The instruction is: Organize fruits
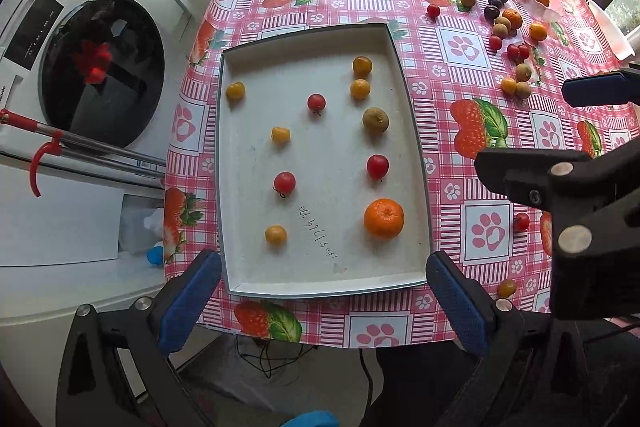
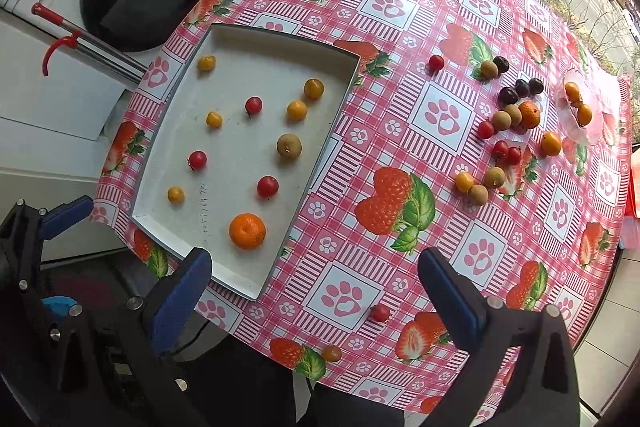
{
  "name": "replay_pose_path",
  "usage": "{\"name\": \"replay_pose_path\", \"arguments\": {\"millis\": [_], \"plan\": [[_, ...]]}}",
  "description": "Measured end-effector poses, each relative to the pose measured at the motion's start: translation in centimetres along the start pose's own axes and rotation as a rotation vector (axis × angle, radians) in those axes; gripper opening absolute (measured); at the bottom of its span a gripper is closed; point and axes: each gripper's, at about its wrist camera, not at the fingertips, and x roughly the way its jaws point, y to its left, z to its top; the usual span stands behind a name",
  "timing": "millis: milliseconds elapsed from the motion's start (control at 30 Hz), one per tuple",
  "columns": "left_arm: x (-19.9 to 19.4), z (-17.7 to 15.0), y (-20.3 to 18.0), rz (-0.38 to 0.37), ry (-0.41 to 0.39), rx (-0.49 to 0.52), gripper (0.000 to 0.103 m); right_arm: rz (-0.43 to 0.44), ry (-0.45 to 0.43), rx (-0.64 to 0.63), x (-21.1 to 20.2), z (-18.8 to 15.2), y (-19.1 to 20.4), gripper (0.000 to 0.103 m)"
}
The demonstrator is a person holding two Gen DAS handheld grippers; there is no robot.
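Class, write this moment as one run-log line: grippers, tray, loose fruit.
left gripper: open, empty | right gripper: open, empty | tray: holds mandarin, small fruits | loose fruit: on tablecloth, right of tray

A home laundry corner is indicated by a washing machine [image 1: 100, 71] seen left of a table [image 2: 400, 147] covered in strawberry-patterned oilcloth

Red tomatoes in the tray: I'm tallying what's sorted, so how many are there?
3. One sits toward the far middle, one left of centre nearer the camera, and one on the right, just beyond the orange. None look hidden in the tray.
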Motion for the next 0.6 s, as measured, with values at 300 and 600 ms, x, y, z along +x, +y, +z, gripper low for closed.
{"name": "replay_pose_path", "arguments": {"millis": [300,600], "plan": [[-1.0,0.2,-0.7,0.023,-0.004,0.034,0.103,-0.003,0.007,-0.06,-0.3,0.4,0.9,0.103],[-1.3,-0.1,-0.9,0.033,-0.006,0.038,0.103,0.013,0.01,-0.049,-0.3,0.2,0.9,0.103]]}}
